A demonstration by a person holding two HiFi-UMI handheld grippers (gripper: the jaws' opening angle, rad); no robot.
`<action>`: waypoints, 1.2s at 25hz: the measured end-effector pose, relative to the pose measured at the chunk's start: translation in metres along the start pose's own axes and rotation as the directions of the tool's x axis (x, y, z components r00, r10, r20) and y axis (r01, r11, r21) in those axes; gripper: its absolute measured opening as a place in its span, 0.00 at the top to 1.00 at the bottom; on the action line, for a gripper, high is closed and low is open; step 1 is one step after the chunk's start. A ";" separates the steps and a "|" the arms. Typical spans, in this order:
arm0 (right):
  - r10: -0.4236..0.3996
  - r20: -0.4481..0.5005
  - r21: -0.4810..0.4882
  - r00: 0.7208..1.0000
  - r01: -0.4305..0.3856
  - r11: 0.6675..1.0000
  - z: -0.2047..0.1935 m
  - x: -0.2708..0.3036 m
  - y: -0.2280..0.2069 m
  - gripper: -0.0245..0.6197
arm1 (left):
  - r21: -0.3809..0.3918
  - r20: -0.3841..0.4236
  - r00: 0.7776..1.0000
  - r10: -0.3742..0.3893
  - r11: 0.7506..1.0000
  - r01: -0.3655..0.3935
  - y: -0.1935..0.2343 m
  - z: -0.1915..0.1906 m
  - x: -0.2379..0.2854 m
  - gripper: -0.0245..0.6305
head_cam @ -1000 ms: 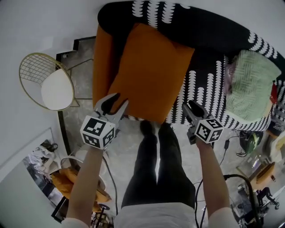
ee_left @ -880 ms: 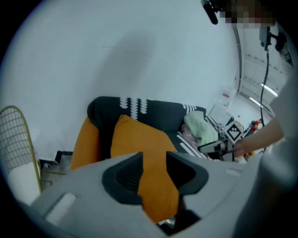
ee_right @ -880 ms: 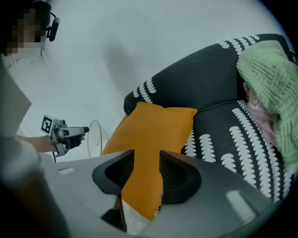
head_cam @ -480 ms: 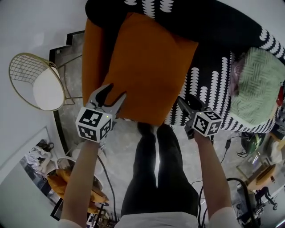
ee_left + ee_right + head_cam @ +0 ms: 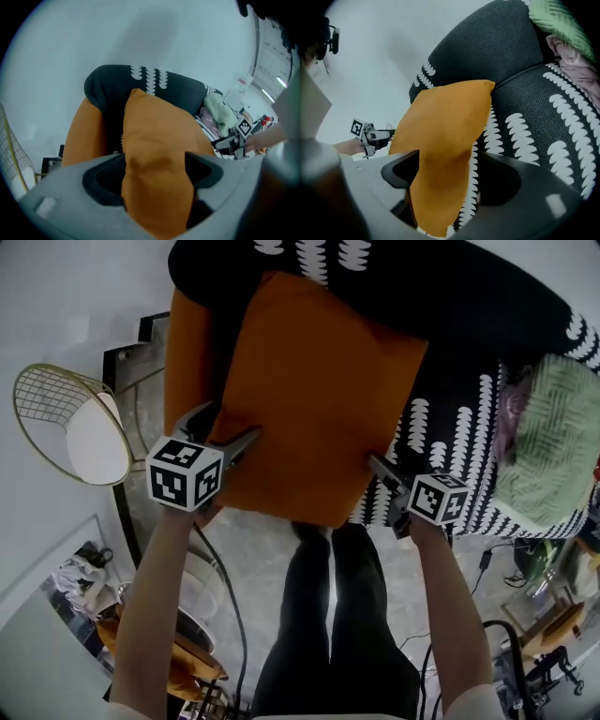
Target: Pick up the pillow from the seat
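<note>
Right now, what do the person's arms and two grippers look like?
Left gripper: light grey, forked jaws with dark pads. Right gripper: darker, near black. Each carries a cube of black-and-white square markers. Forearms are bare; a dark cable trails under the left one. Both jaws have just been opening, the orange pillow edge between them.

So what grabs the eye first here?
A big orange pillow sits on the black, white-patterned sofa, mid-picture. The left gripper and right gripper are at its near corners; their fingers have just been opening, with the pillow's edge between them. A green cloth lies on the sofa's right end.
</note>
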State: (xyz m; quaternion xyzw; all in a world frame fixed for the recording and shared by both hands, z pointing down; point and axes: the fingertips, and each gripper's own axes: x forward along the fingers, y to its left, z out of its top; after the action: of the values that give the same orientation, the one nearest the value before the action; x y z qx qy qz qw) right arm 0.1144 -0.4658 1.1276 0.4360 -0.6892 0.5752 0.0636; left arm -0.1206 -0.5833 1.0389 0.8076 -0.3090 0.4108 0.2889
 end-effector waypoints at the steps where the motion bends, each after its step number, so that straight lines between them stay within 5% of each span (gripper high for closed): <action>1: 0.006 -0.007 0.003 1.000 -0.006 1.000 0.000 0.004 -0.004 0.34 | 0.003 -0.014 1.000 -0.007 1.000 0.007 0.003 0.000 0.007 0.35; 9: 0.086 -0.017 0.086 0.996 -0.084 0.993 0.000 0.022 -0.009 0.25 | -0.028 -0.098 0.990 -0.102 0.995 0.100 0.013 -0.005 0.033 0.25; 17: 0.172 -0.052 0.143 0.984 -0.163 0.976 -0.001 0.058 -0.010 0.25 | -0.138 -0.156 0.964 -0.213 0.972 0.192 0.014 -0.020 0.074 0.22; 30: 0.169 -0.060 0.067 0.984 -0.165 0.984 0.005 0.038 0.031 0.54 | -0.052 -0.105 0.981 -0.165 0.986 0.160 -0.011 -0.011 0.042 0.55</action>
State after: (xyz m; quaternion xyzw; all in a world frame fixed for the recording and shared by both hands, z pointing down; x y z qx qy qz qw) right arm 0.0724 -0.4919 1.1255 0.3592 -0.7029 0.6135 0.0241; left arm -0.0982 -0.5790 1.0776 0.8002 -0.2346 0.4223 0.3553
